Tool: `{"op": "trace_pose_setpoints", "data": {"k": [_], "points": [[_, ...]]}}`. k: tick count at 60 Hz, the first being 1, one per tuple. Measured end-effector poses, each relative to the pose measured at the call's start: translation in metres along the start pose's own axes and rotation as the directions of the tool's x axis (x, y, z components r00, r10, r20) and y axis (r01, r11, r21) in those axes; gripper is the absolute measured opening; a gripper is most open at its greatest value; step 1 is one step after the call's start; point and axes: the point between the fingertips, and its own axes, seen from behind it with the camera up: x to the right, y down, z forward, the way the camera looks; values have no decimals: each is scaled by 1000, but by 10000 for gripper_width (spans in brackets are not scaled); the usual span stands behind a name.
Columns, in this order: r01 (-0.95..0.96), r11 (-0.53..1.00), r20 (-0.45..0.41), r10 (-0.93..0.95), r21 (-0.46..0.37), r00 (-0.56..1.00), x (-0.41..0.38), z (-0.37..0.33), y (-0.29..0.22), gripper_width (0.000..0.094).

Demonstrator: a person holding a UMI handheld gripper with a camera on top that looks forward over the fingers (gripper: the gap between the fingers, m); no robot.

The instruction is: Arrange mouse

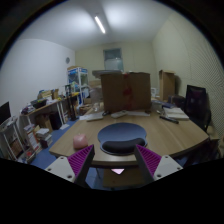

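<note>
A wooden desk (150, 128) carries a dark mousepad (122, 136), a cardboard box (125, 92), perhaps papers (174, 114).

No mouse discernible on the counter (150, 130) (too small or hidden). Pink object (80, 141) beside the mat (122, 135): unidentifiable. Shelf (78, 88) contents blurred.

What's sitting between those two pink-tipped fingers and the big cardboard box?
In the gripper view, a dark round mouse pad lies on the wooden table, between the open gripper and the cardboard box.
</note>
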Motion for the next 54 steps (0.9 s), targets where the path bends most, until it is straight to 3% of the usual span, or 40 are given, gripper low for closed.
{"op": "trace_pose_setpoints", "data": {"k": [22, 35, 54], "points": [[19, 998, 51, -16, -54, 999, -16, 19, 34, 830], [69, 996, 180, -56, -64, 982, -95, 76, 33, 832], [117, 988, 138, -103, -97, 985, -138, 193, 42, 817]]}}
